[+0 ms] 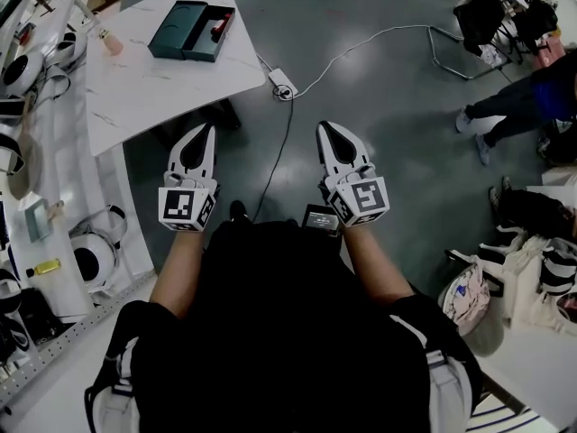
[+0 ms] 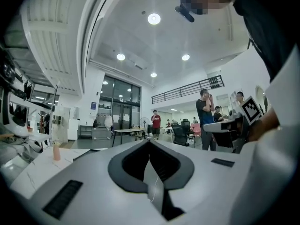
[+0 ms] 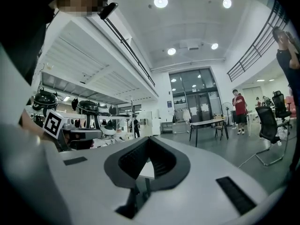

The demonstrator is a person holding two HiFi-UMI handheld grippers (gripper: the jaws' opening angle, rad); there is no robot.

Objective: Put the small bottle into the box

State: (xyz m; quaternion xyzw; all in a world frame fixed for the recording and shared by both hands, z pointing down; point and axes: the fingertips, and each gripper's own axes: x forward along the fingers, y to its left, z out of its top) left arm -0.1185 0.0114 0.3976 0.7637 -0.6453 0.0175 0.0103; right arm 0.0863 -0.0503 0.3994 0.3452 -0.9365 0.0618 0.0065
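Note:
A small pinkish bottle (image 1: pixel 110 41) stands near the far left of the white table (image 1: pixel 153 88). Right of it lies an open dark teal box (image 1: pixel 191 31) with a red item inside. In the left gripper view the bottle (image 2: pixel 56 152) shows far off at the left. My left gripper (image 1: pixel 209 127) hangs in the air short of the table's near edge, jaws shut and empty. My right gripper (image 1: pixel 322 126) is level with it over the grey floor, also shut on nothing. Each one's own view shows its tips meeting: the left gripper (image 2: pixel 149 141), the right gripper (image 3: pixel 149 139).
A cable and a white adapter (image 1: pixel 283 85) lie on the floor right of the table. A long bench (image 1: pixel 54 242) with white headsets runs along the left. A person (image 1: pixel 514 106) stands at the right, with a chair (image 1: pixel 478 16) behind and bags (image 1: pixel 469 296) nearer.

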